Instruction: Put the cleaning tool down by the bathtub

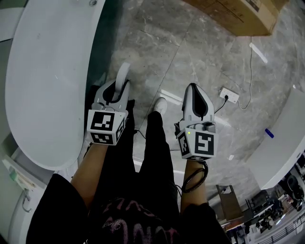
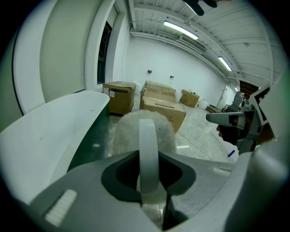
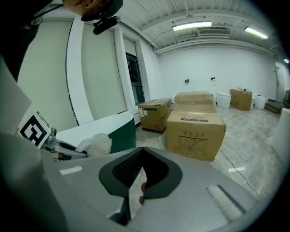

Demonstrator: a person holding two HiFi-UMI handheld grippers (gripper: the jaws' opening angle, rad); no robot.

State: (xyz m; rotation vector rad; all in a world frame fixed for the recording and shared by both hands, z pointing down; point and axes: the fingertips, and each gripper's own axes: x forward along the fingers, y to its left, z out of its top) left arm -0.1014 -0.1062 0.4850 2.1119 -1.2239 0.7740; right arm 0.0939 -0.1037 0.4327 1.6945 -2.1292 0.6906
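Observation:
The cleaning tool is a white strap-like handle (image 2: 147,149) with a fluffy white head (image 2: 131,129). My left gripper (image 1: 117,90) is shut on the handle, and the tool's white end (image 1: 123,75) sticks out past the jaws above the floor. The white oval bathtub (image 1: 47,71) lies just to the left; its rim (image 2: 54,131) and dark green side (image 2: 93,140) show in the left gripper view. My right gripper (image 1: 194,89) is shut with nothing in it, held level with the left one. In the right gripper view the fluffy head (image 3: 97,144) shows at the left, beside the tub.
Cardboard boxes (image 1: 238,14) stand on the marble floor ahead. A power strip (image 1: 228,95) with a white cable lies at the right, and a small blue object (image 1: 269,133) beyond it. The person's legs and white shoe (image 1: 160,105) are between the grippers.

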